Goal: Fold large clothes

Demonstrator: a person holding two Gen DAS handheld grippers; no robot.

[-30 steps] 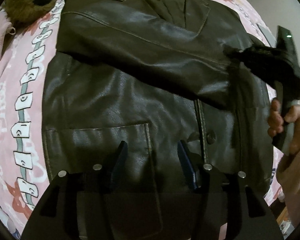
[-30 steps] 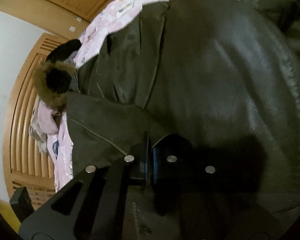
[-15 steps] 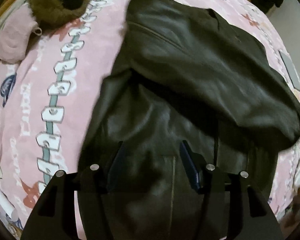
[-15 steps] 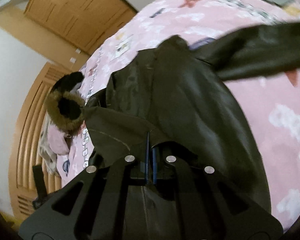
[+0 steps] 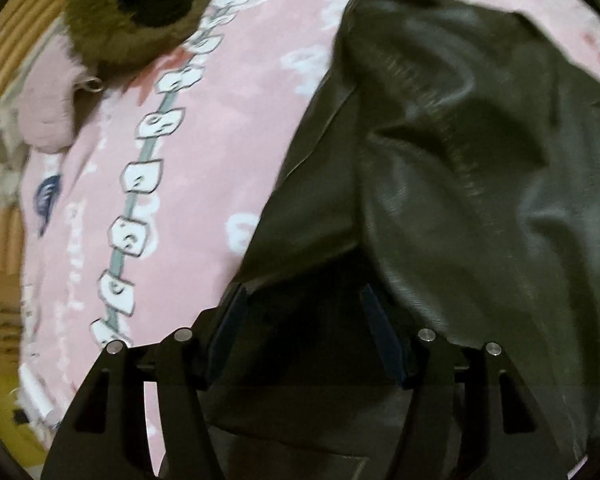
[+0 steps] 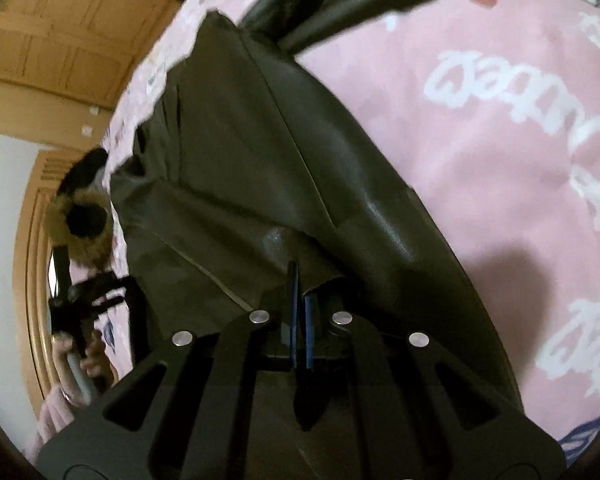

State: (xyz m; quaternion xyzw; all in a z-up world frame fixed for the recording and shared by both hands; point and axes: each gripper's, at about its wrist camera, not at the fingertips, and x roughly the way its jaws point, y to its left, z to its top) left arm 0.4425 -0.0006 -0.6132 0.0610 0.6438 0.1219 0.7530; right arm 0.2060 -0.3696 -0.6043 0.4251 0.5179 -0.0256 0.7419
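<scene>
Left wrist: fur hood (image 5: 134,12) beside jacket (image 5: 480,184).

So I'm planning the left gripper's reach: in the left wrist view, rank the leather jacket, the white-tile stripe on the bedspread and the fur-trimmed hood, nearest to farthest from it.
From the left gripper, jaws opening:
1. Leather jacket, directly beneath and right.
2. White-tile stripe, on the left.
3. Fur-trimmed hood, top left corner.

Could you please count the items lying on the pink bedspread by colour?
Dark brown: 1, the leather jacket
Brown and black: 1, the fur-trimmed item
Pale pink: 1, the soft garment beside it
Total: 3
</scene>
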